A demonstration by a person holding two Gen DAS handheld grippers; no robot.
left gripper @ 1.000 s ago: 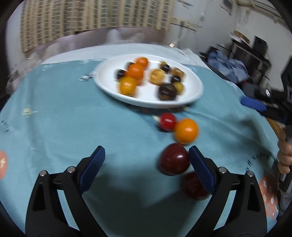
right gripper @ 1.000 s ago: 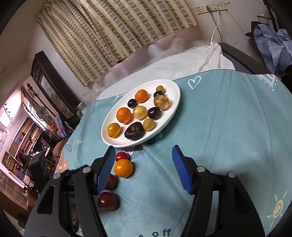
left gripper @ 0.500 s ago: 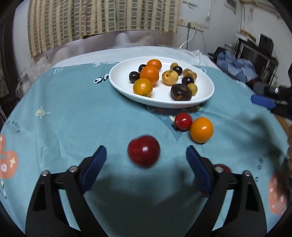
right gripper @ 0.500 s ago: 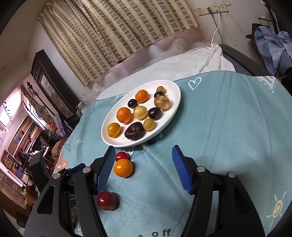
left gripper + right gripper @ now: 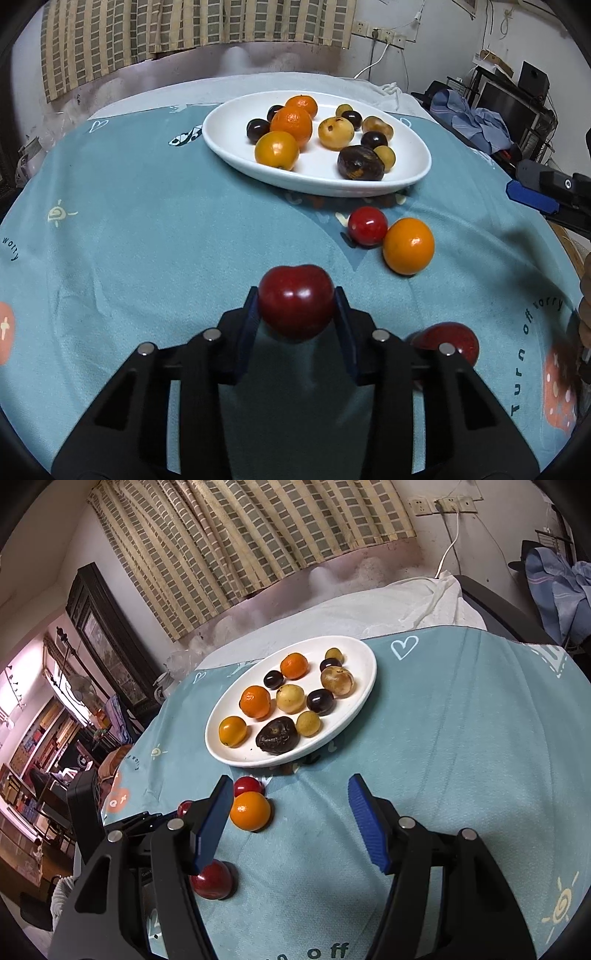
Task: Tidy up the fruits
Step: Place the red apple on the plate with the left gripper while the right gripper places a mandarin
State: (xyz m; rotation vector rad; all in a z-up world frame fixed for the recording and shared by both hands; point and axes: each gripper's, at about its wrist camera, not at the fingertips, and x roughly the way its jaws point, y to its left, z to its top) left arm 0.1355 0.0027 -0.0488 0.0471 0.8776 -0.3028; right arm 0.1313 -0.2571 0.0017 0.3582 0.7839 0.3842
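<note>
**A Lived-In Home Room**

The setting was a home. A tabletop [image 5: 147,229] filling the middle of both views wore a teal printed cloth with hearts, suns and the words "Turn off worry". Checked curtains [image 5: 258,535] hung across the top of the frame. At the upper right, wall sockets [image 5: 439,504] fed a white cable, and clothes [image 5: 476,118] lay heaped beside a dark monitor [image 5: 506,107]. At the far left, a dark wooden cabinet [image 5: 107,627] fronted cluttered shelves.
</note>
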